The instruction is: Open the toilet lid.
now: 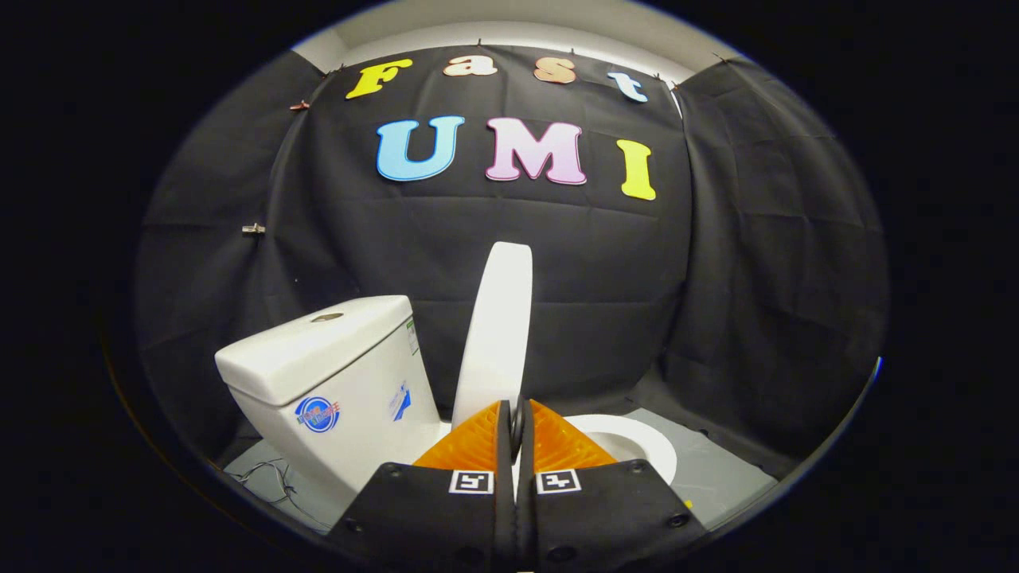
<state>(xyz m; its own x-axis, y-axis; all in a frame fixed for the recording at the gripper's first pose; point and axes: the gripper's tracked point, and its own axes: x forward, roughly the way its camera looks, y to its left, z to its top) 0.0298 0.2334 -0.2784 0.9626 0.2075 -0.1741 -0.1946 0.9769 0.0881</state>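
The white toilet lid (497,326) stands raised, nearly upright, and I see it edge-on just ahead of the fingers. My gripper (516,415) is at the lid's lower edge. Its two fingers are pressed together there, with the thin rim of the lid pinched between them. To the right of the fingers lies the white seat ring (637,442), uncovered and flat on the bowl. The lower part of the lid and the hinge are hidden behind the fingers.
The white tank (318,374) stands to the left of the lid, with a flush button (327,317) on top. A thin cable (275,477) lies on the grey floor (716,469) left of the tank. Black cloth walls close in behind and on both sides.
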